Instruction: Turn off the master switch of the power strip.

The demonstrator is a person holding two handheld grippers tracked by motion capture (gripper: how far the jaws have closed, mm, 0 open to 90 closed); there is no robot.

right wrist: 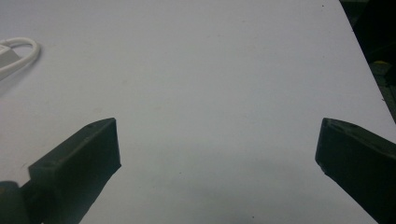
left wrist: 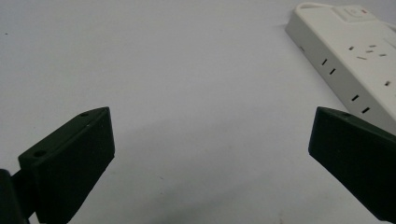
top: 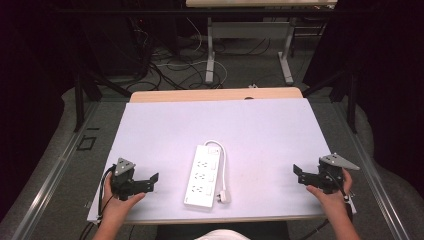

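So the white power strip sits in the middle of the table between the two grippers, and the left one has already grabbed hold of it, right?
Not quite. The power strip does lie in the middle, between the two grippers, but the left gripper has not grabbed it. The left gripper view shows its jaws wide apart over bare table, with the strip off to one side, untouched. The right gripper is open too.

pwr strip (top: 202,176) on table (top: 265,130) centre, btwn left hand-held gripper (top: 152,181) & right hand-held gripper (top: 299,174).

Dark room, cables (top: 172,70) across grey floor (top: 250,70)
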